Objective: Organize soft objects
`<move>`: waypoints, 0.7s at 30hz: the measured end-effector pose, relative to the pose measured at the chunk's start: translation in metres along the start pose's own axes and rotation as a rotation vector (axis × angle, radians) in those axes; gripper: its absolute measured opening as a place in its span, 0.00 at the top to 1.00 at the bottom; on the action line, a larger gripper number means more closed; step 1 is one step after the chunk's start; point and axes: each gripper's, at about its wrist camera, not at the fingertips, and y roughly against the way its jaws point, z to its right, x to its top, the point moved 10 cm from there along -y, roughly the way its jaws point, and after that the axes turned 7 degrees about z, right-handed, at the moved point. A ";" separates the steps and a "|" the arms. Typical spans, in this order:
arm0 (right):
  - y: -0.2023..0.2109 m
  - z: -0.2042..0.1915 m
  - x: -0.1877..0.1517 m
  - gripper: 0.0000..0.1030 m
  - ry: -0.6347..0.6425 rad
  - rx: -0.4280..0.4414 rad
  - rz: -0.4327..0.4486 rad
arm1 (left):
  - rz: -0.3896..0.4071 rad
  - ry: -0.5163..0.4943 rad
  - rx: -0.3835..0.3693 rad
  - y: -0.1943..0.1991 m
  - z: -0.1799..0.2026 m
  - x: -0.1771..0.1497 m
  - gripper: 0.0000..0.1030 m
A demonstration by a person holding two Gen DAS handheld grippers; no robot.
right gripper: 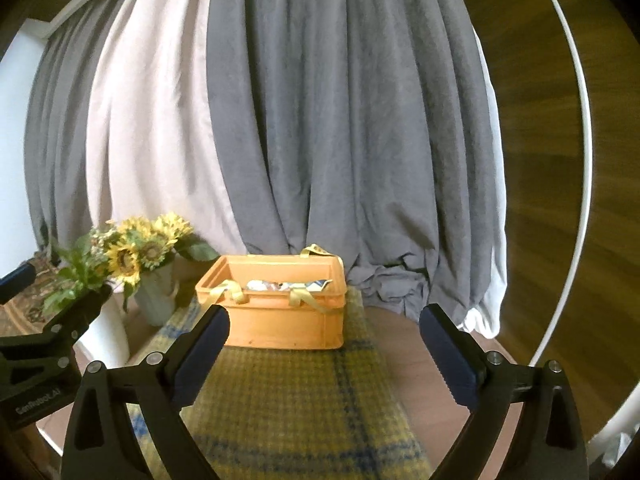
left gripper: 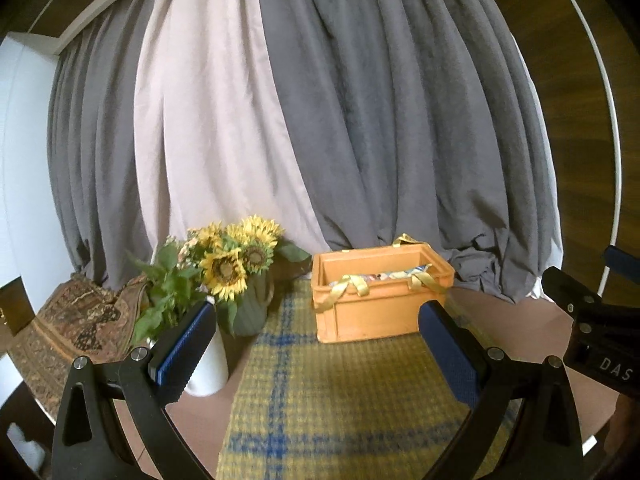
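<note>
Left gripper (left gripper: pixel 316 344): fingers spread wide, nothing held or touched. Right gripper (right gripper: pixel 324 354): fingers likewise wide apart, empty. One orange crate (left gripper: pixel 376 316) seen on plaid cloth (left gripper: pixel 328 408) on surface, soft items (right gripper: pixel 280 285) inside. Two vases (left gripper: pixel 208 368) counted beside it.

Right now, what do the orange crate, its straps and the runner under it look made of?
Crate: likely rigid moulded plastic, matte orange; thick stepped rim, smooth flat walls.
Straps: woven ribbon or webbing, pale yellow with slight sheen; they flop limply over the rim.
Runner: looks like coarse woven fabric, maybe wool; yellow-green with blue checks, nubby texture.
</note>
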 end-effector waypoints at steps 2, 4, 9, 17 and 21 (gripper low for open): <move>0.016 0.003 -0.004 0.06 -0.002 0.009 -0.004 | -0.006 0.002 0.000 0.015 0.001 -0.004 0.00; 0.029 0.005 -0.007 0.06 -0.006 0.012 -0.003 | -0.008 -0.001 0.007 0.029 0.001 -0.007 0.00; 0.064 0.009 -0.016 0.06 -0.020 0.023 -0.009 | -0.009 -0.014 0.020 0.062 0.001 -0.014 0.00; 0.110 0.016 -0.028 0.06 -0.034 0.030 -0.025 | -0.003 -0.023 0.011 0.108 0.006 -0.018 0.00; 0.126 0.022 -0.030 0.06 -0.040 0.025 -0.028 | -0.004 -0.031 0.014 0.124 0.009 -0.018 0.00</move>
